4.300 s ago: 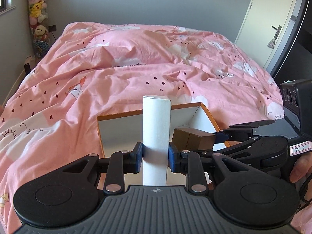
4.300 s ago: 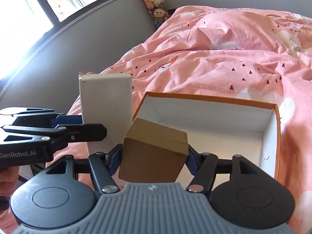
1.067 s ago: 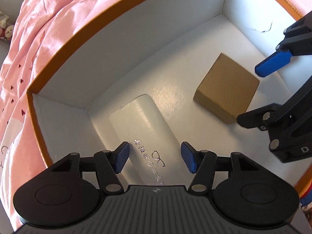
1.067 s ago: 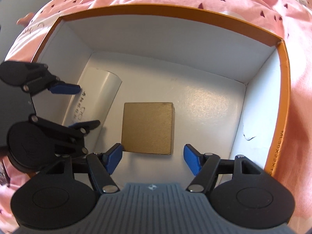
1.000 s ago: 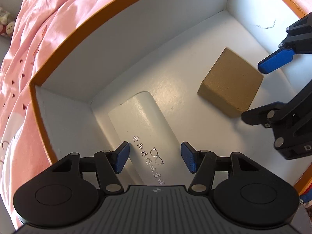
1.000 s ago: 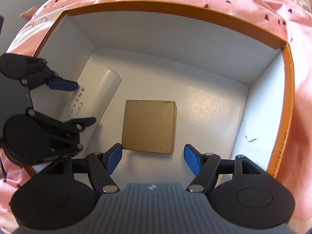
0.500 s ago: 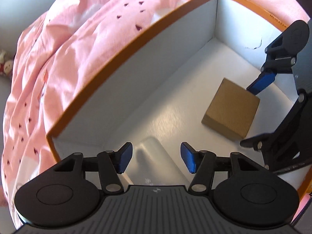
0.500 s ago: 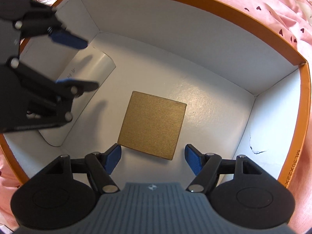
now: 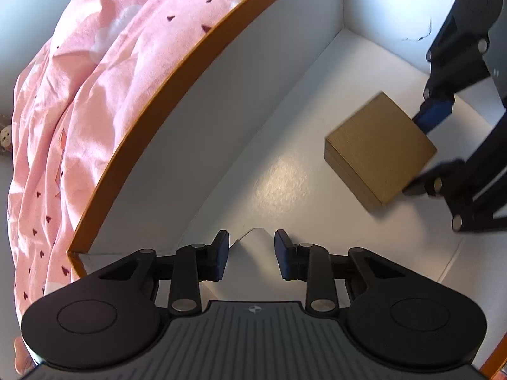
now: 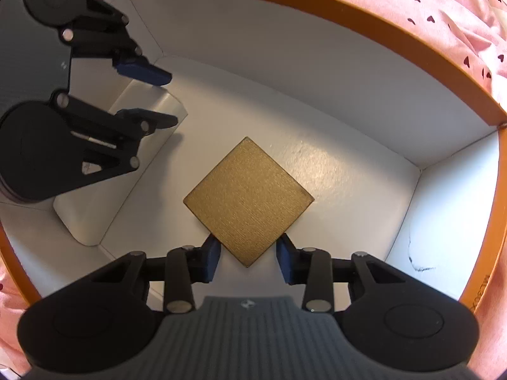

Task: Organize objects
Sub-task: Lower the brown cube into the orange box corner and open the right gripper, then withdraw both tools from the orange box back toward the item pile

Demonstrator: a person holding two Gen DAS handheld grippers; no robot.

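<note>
Fingers of the left gripper (image 9: 248, 255) point steeply down into the orange-rimmed box (image 9: 177, 72), seen first from the left wrist. They stand at a narrow gap and are closing. The rounded end of the white case (image 9: 250, 237) shows between the blue pads, lying on the box floor below them; the pads do not appear to press on it. Farther in, toward the right wall, the brown box (image 9: 380, 155) sits on the white floor, well apart from the left fingers. The right gripper (image 9: 426, 155) reaches in from the right with one blue pad at the brown box's far upper corner and a dark finger at its near corner. Pink bedding (image 9: 79, 101) with small dark hearts lies outside the box.

From the right wrist, the brown box (image 10: 248, 201) sits turned like a diamond on the floor of the orange-rimmed box (image 10: 348, 22). Its near corner pokes between the right gripper (image 10: 247, 261) fingers, which are narrow and closing, with both pads at the box's slanting edges; whether they press I cannot tell. At the left, the left gripper (image 10: 158, 99) hangs over the white case (image 10: 95, 209), which lies along the left wall, near the brown box but not touching it.
</note>
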